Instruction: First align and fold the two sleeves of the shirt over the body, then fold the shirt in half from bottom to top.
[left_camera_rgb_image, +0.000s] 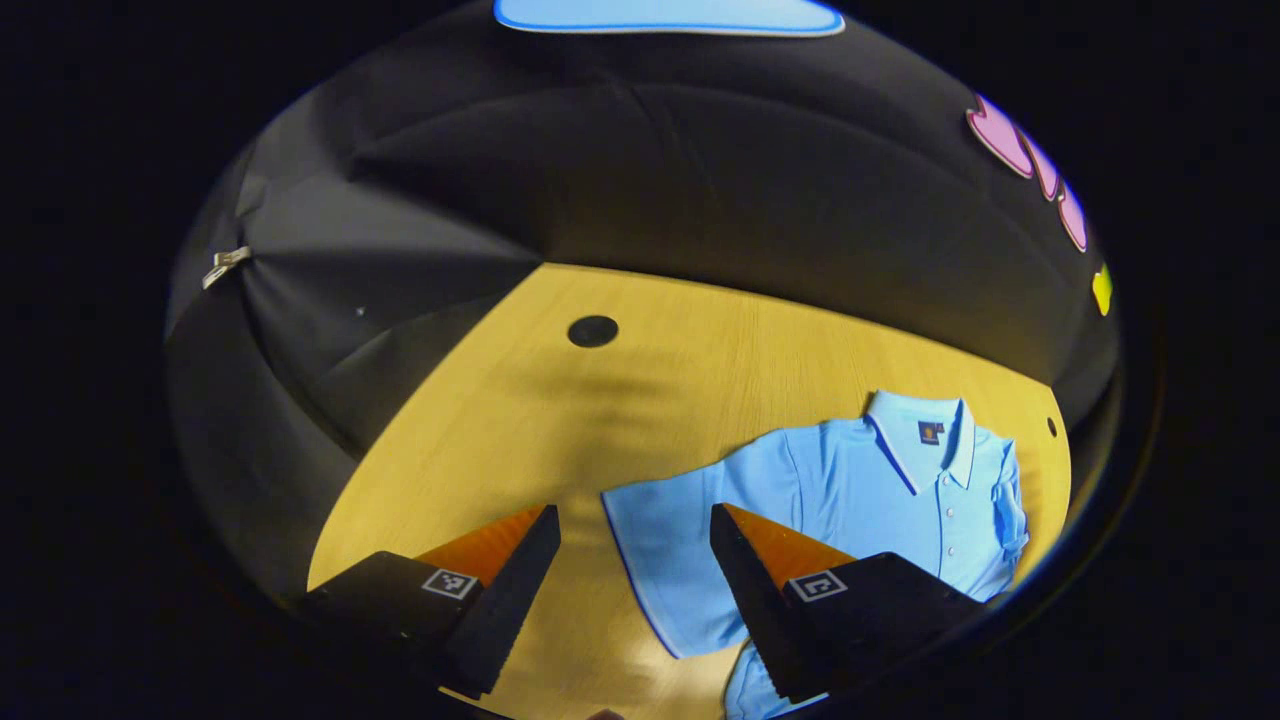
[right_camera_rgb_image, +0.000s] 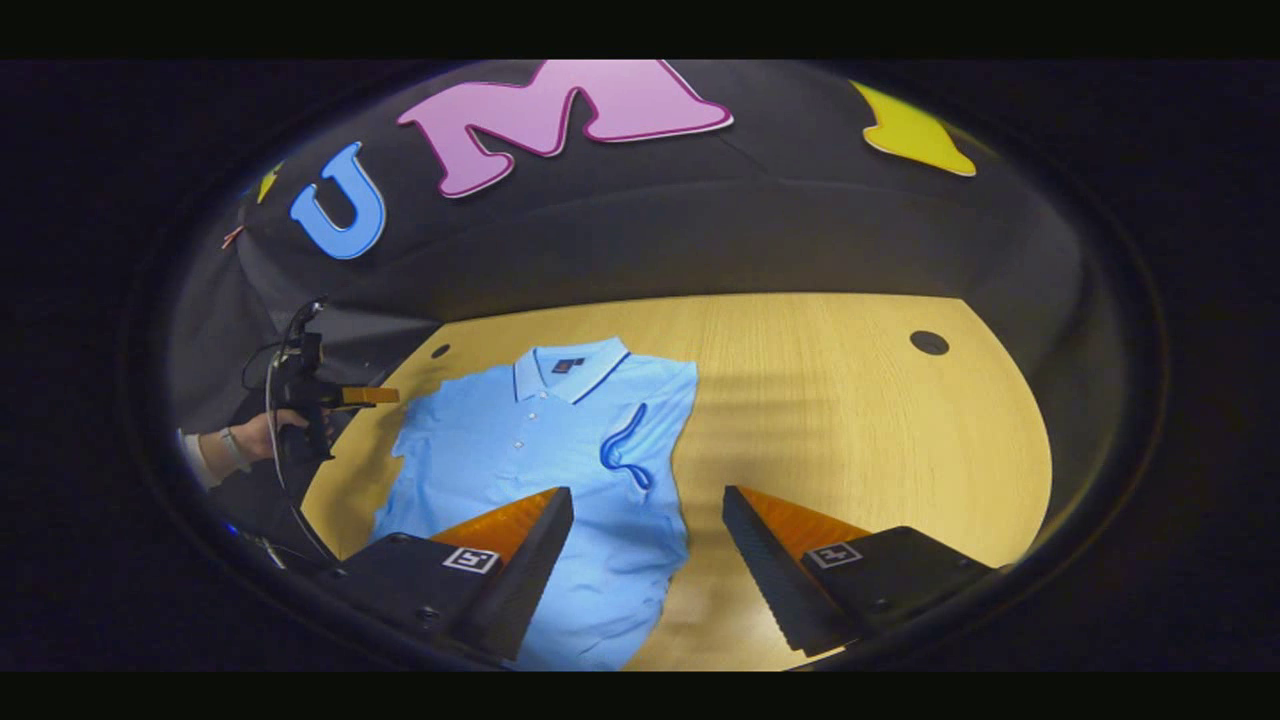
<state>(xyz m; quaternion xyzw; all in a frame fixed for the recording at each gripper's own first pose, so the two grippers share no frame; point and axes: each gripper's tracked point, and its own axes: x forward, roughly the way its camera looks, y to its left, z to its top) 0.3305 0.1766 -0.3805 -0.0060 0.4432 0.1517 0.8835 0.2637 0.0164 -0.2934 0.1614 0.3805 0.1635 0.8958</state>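
A light blue short-sleeved polo shirt (right_camera_rgb_image: 545, 460) with dark piping on its collar lies face up on a yellow wood-grain table (right_camera_rgb_image: 850, 400). In the right gripper view its long axis runs from the hem, near the camera, up to the collar (right_camera_rgb_image: 570, 368), which points toward the black cloth wall at the table's far edge. The sleeve on the picture's right of the shirt is folded in over the chest, its piped edge showing as a dark curl (right_camera_rgb_image: 625, 448) just below the collar; that side of the shirt forms a fairly straight edge.

In the left gripper view the shirt (left_camera_rgb_image: 850, 490) lies toward the table's right side with its collar (left_camera_rgb_image: 920, 425) toward the far right. The other sleeve (left_camera_rgb_image: 670, 560) is spread flat on the wood, sticking out sideways from the body toward the picture's left, its piped cuff edge facing away from the shirt.

The left gripper (left_camera_rgb_image: 635, 590) is released, its jaws spread wide and holding nothing, hanging above the spread sleeve. In the right gripper view it (right_camera_rgb_image: 368, 396) shows off the shirt's left edge, held by a hand (right_camera_rgb_image: 262, 432).

The right gripper (right_camera_rgb_image: 648, 560) is likewise released and holds nothing, one finger above the shirt's lower body, the other above bare table beside the shirt.

A round black hole (right_camera_rgb_image: 929, 342) sits in the table well to the right of the collar.
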